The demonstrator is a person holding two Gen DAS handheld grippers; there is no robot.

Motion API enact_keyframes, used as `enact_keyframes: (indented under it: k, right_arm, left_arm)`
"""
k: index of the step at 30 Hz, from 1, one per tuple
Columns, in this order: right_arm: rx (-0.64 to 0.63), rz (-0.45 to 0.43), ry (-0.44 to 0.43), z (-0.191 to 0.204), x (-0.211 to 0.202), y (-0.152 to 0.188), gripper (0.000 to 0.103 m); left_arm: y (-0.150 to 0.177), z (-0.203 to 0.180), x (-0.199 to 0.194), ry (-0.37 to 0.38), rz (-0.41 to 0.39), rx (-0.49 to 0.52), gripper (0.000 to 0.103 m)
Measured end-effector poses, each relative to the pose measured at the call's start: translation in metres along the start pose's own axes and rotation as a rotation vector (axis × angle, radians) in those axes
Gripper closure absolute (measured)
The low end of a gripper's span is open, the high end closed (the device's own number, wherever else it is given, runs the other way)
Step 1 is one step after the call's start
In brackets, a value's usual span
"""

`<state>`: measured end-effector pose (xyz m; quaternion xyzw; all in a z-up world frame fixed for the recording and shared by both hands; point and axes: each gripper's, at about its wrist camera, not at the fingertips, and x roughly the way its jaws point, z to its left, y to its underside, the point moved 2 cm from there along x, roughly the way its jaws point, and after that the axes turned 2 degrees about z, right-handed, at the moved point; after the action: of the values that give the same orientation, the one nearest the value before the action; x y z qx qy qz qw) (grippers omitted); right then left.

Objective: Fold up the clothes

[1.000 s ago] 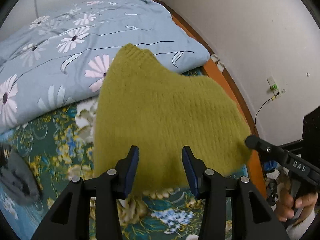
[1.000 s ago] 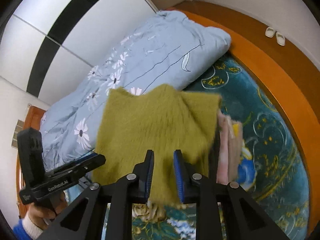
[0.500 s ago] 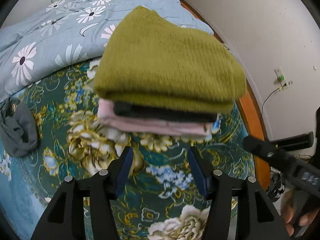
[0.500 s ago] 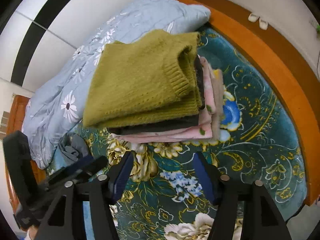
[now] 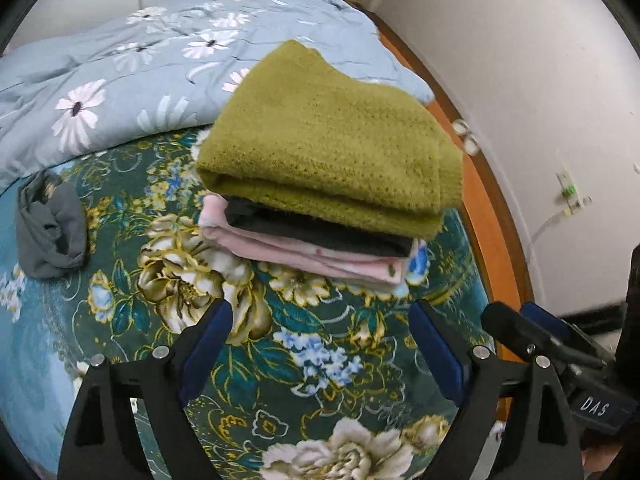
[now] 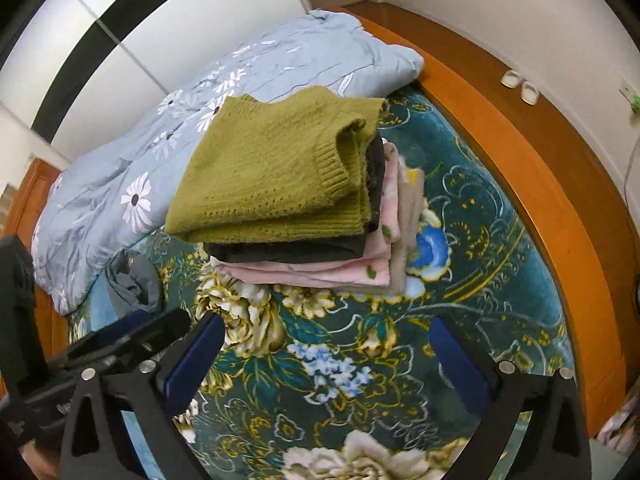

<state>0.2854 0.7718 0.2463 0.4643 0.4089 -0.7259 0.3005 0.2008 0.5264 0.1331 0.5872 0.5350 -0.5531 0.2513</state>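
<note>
A folded olive-green knit sweater [image 5: 328,152] lies on top of a stack of folded clothes, over a black garment [image 5: 320,232] and pink garments [image 5: 304,252], on the green floral bedspread [image 5: 304,360]. The sweater also shows in the right wrist view [image 6: 276,176], above the black garment [image 6: 288,250] and the pink garments [image 6: 320,274]. My left gripper [image 5: 320,344] is open and empty, held back from the stack's near edge. My right gripper [image 6: 328,356] is open and empty, also short of the stack.
A crumpled grey garment [image 5: 50,224] lies on the bedspread left of the stack; it also shows in the right wrist view [image 6: 134,280]. A light-blue daisy duvet [image 5: 160,68] is bunched behind. The orange wooden bed frame [image 6: 520,160] and a white wall run along the right.
Both grippers let go of the green sweater, which now rests folded on the stack. Both have opened wide and drawn back from it.
</note>
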Motion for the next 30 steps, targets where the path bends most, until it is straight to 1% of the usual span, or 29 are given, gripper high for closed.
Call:
enact_keyframes:
  k: [3, 6, 9, 16, 23, 30]
  right_arm:
    - [-0.060, 0.000, -0.015, -0.015, 0.004, -0.009, 0.000]
    - [-0.126, -0.008, -0.037, -0.028, 0.005, -0.017, 0.000]
    - [-0.177, -0.018, -0.059, -0.042, 0.007, -0.027, 0.000]
    - [-0.284, 0.015, -0.079, -0.056, 0.018, -0.041, 0.000]
    - [-0.301, 0.031, -0.099, -0.066, 0.027, -0.052, 0.000]
    - [-0.339, 0.059, -0.096, -0.073, 0.042, -0.057, 0.000]
  left_arm:
    - [0.000, -0.011, 0.002, -0.055, -0.013, -0.068, 0.006]
    - [0.001, -0.025, 0.005, -0.066, -0.016, -0.147, 0.006]
    - [0.003, -0.042, 0.007, -0.086, -0.023, -0.197, 0.006]
    - [0.005, -0.061, 0.013, -0.177, -0.003, -0.224, 0.006]
    - [0.001, -0.058, 0.030, -0.224, 0.034, -0.276, 0.006]
    - [0.003, -0.059, 0.040, -0.325, 0.003, -0.248, 0.006]
